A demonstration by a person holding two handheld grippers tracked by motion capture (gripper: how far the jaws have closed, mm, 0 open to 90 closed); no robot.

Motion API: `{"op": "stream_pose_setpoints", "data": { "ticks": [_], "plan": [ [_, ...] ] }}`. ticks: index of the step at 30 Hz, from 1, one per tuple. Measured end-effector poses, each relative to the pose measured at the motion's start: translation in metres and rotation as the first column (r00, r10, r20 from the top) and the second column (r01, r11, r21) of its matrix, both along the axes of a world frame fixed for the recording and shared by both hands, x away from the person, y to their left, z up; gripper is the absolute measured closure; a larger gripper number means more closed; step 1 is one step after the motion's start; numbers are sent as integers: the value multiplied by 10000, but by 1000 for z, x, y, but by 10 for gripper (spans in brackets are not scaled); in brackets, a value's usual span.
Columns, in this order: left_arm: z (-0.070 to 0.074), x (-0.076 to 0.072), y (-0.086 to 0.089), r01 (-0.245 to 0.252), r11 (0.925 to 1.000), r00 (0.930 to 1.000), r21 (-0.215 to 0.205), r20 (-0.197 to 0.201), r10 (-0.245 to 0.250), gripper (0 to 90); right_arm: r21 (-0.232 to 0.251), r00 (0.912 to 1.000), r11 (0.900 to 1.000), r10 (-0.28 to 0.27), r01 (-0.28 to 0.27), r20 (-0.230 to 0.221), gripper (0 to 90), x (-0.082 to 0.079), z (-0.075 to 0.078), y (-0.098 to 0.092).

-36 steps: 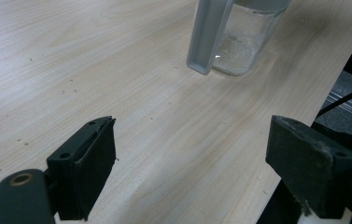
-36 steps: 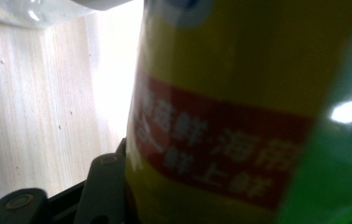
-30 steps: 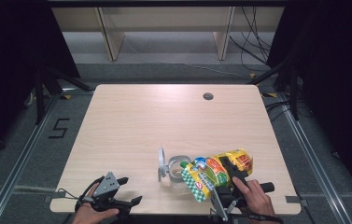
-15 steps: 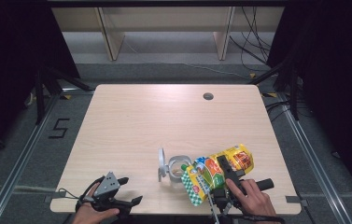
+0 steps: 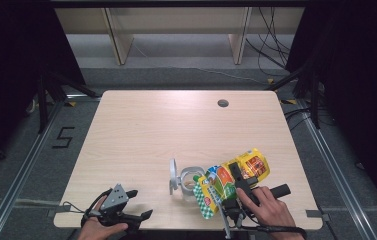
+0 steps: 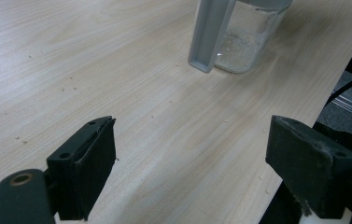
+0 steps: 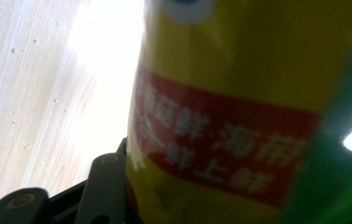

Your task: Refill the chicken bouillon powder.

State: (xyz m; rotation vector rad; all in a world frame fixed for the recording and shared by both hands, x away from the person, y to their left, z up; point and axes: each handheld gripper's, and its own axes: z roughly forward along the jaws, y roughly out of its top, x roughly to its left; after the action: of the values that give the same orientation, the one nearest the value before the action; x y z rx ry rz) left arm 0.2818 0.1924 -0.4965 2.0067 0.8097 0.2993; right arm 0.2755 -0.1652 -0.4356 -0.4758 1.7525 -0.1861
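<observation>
My right gripper (image 5: 233, 182) is clamped on the yellow bag (image 5: 231, 175), tipped over what looks like a glass jar (image 5: 192, 181). My left gripper (image 5: 136, 205) rests released at the table (image 5: 146, 130) edge.

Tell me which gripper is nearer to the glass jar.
Right. The right gripper holds a yellow snack bag tilted over the glass jar, right beside it. The left gripper sits open at the table's near edge, well apart from the jar.
</observation>
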Motion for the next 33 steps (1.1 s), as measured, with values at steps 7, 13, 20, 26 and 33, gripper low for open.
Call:
{"op": "stream_pose_setpoints", "data": {
  "ticks": [7, 13, 20, 26, 33],
  "plan": [
    [-1, -1, -1, -148, 9998, 9998, -166, -141, 146, 153, 118, 9997, 9997, -196, 198, -145, 539, 3, 1, 0],
    [-1, 2, 1, 54, 9997, 9999, 233, 132, -57, 154, -226, 9998, 9997, -33, 28, -193, 539, 5, 5, 3],
    [0, 0, 0, 61, 10000, 10000, 77, -34, -61, 153, -816, 9998, 9967, 31, -49, -217, 539, 6, 11, 7],
    [0, 0, 1, 42, 9999, 10000, 95, 22, -42, 153, -908, 9997, 9959, -9, -14, -254, 539, 6, 12, 9],
    [1, 0, 1, 82, 9997, 10000, 227, 48, -83, 153, -1286, 9994, 9915, 158, -195, -298, 539, 8, 15, 12]
  ]
}}
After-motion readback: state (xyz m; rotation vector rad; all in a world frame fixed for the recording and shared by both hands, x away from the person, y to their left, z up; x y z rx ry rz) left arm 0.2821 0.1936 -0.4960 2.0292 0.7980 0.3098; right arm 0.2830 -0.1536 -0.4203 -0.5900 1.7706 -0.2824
